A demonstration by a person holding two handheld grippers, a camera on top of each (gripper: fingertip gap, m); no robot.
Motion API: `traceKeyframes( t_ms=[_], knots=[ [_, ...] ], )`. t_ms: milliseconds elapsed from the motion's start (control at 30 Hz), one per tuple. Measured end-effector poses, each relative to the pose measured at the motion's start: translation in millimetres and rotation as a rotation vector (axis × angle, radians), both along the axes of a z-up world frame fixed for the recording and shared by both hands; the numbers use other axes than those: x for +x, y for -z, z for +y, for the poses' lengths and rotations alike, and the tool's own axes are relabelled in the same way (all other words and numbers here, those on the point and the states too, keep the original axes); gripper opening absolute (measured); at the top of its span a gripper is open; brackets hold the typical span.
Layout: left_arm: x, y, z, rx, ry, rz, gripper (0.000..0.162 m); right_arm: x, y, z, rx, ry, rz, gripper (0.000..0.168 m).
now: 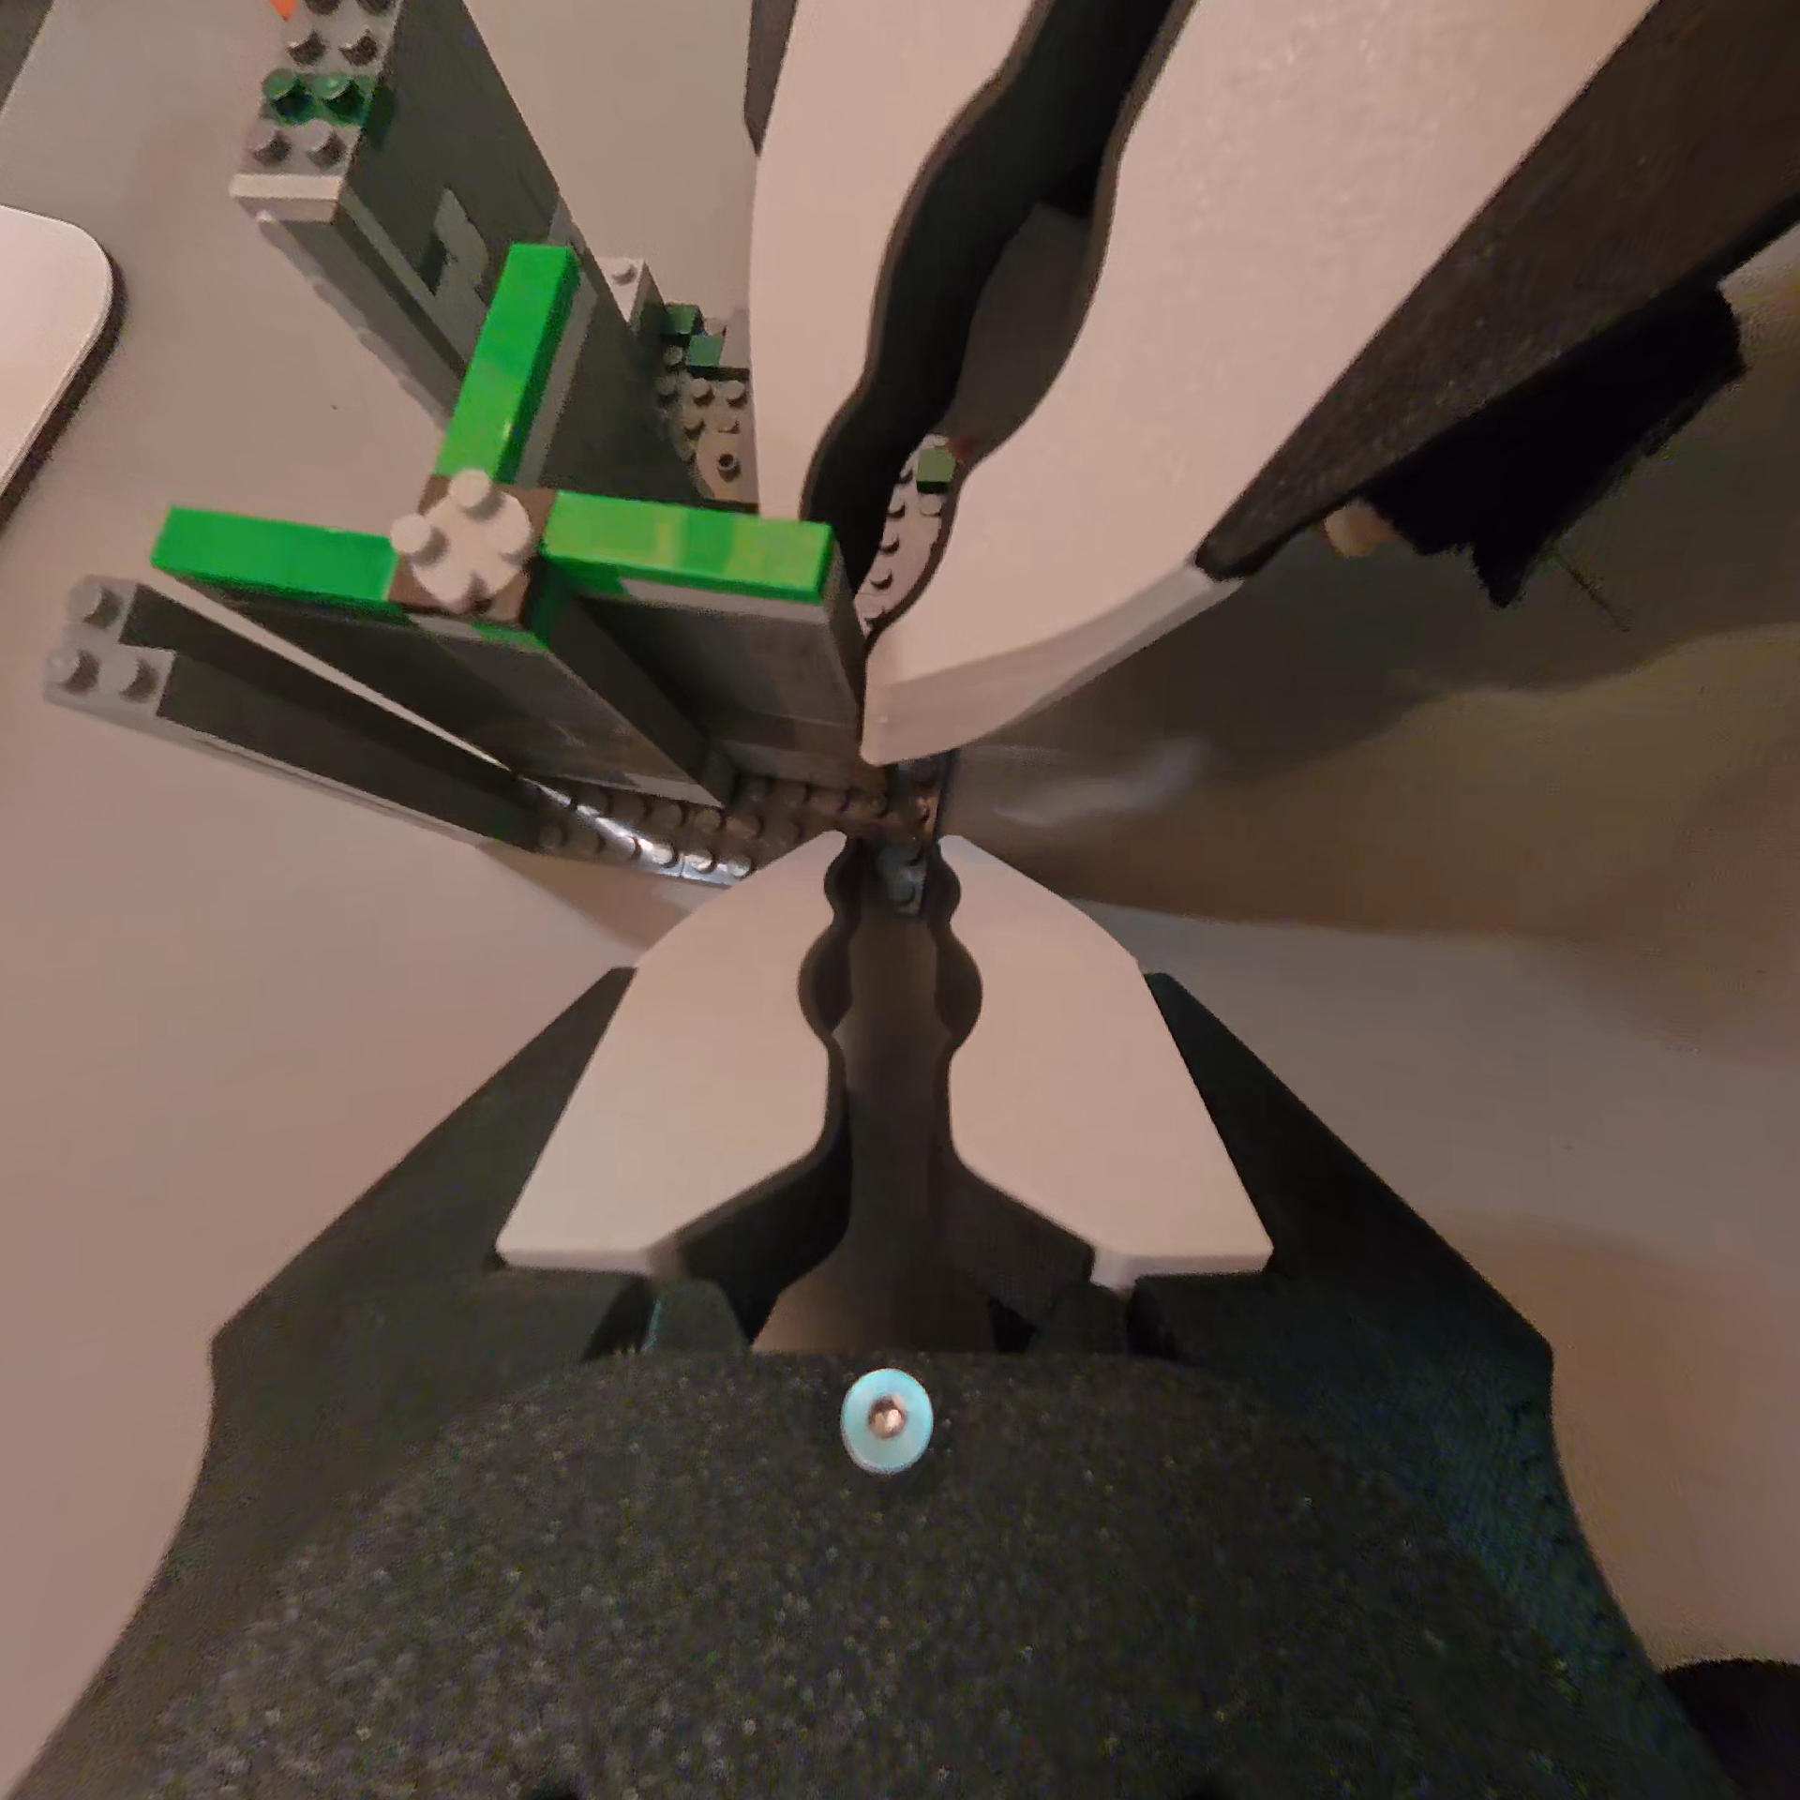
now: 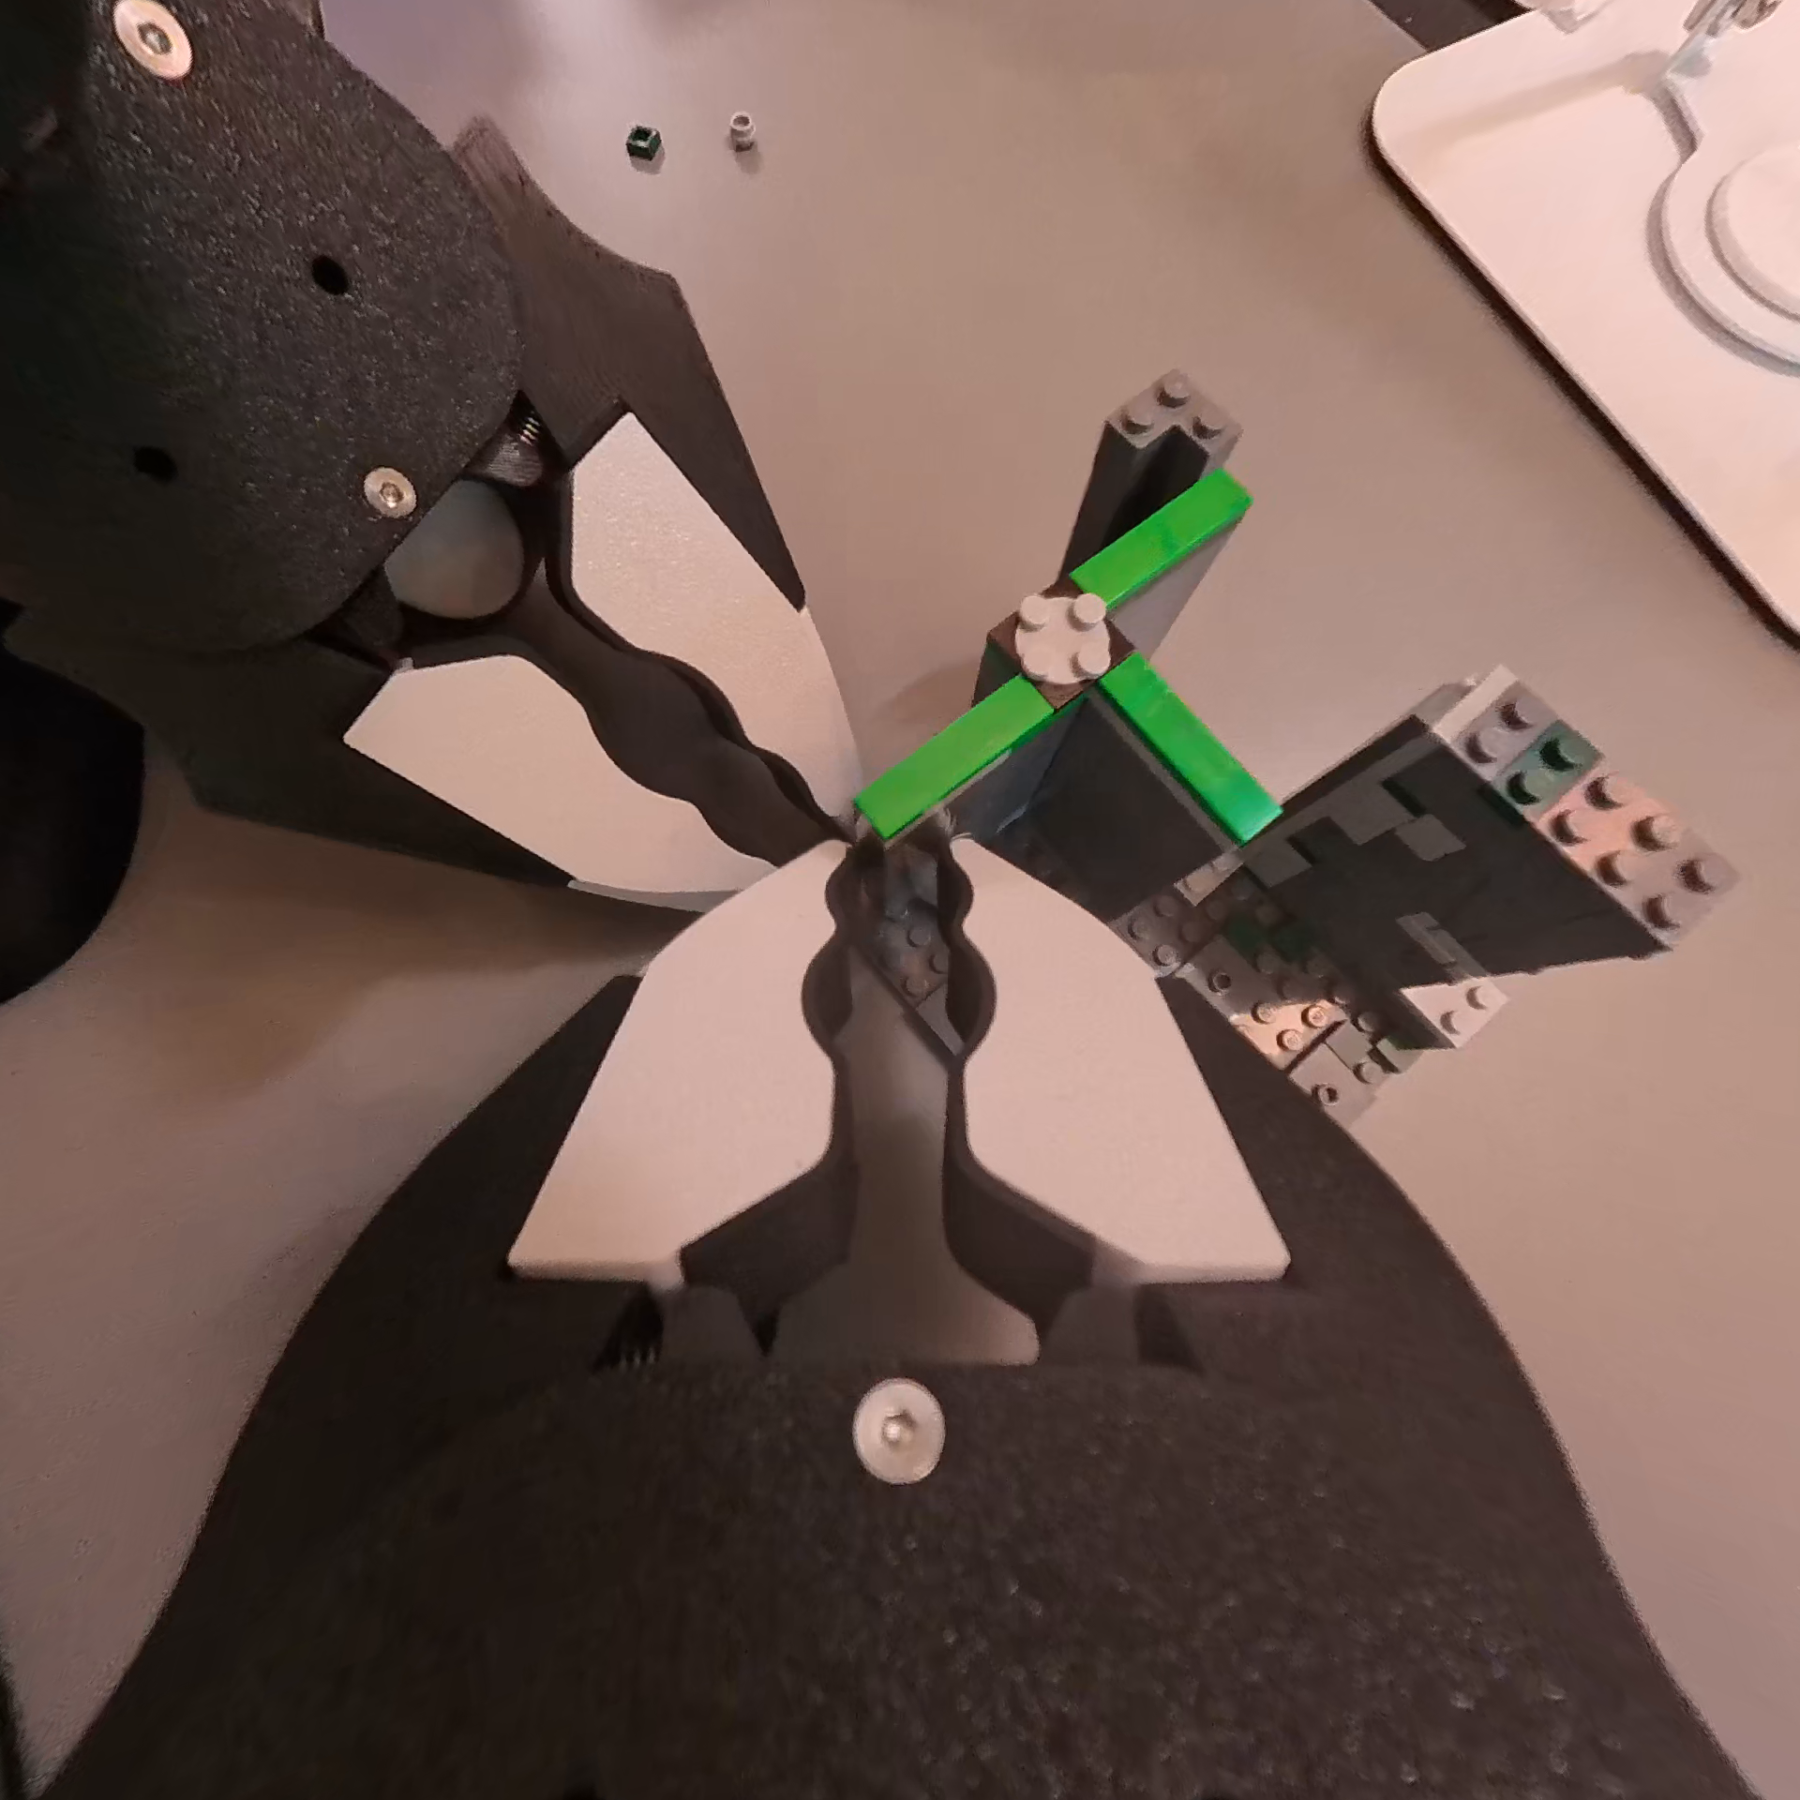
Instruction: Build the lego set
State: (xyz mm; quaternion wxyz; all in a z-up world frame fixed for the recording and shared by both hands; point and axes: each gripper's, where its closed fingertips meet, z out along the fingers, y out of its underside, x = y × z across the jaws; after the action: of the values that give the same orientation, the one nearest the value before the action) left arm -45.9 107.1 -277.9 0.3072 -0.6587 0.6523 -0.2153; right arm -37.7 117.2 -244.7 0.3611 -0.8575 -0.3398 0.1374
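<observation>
The lego model [image 1: 672,682] is a dark grey build with bright green tiles [image 1: 682,550] and a round grey studded piece [image 1: 466,547] on top. It stands on the grey table. My left gripper [image 1: 891,857] is shut on the edge of the model's dark studded base plate [image 1: 911,881]. My right gripper [image 1: 865,672] comes in from above, its tips touching the same corner. In the right wrist view my right gripper [image 2: 901,877] is shut on the base plate [image 2: 916,959] of the model [image 2: 1120,789]. The left gripper [image 2: 845,836] meets it from the upper left.
A white tray [image 2: 1558,321] lies at the upper right; its corner shows in the left wrist view [image 1: 39,321]. A tiny dark green piece [image 2: 644,141] and a tiny grey round piece [image 2: 744,130] lie loose on the far table. Less than 4 cm separates the two grippers' tips. It is some 20 cm from my left tips to the tiny dark green piece [image 2: 644,141].
</observation>
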Motion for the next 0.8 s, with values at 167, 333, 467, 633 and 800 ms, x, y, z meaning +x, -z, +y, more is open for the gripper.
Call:
traceKeyframes(
  t_ms=[167, 333, 467, 633, 800],
  knots=[
    [-0.2, 0.0, -0.2, -0.008, -0.002, -0.008, 0.012, 0.3, 0.7, -0.7, 0.004, -0.021, -0.010, 0.014],
    [-0.2, -0.1, -0.4, -0.008, -0.003, -0.014, 0.012, 0.7, 0.9, -1.1, 0.008, -0.037, -0.014, 0.013],
    [0.8, -0.2, -1.0, -0.007, 0.001, -0.016, 0.012, 3.1, -3.1, -0.2, -0.009, -0.054, -0.030, 0.013],
    [0.8, -0.3, -1.0, -0.007, 0.001, -0.020, 0.012, 3.0, -0.4, -1.5, -0.030, -0.099, -0.080, 0.012],
    [0.6, -0.2, -0.8, -0.006, 0.001, -0.022, 0.011, 3.8, 3.6, -4.4, -0.020, -0.103, -0.091, 0.006]
  ],
)
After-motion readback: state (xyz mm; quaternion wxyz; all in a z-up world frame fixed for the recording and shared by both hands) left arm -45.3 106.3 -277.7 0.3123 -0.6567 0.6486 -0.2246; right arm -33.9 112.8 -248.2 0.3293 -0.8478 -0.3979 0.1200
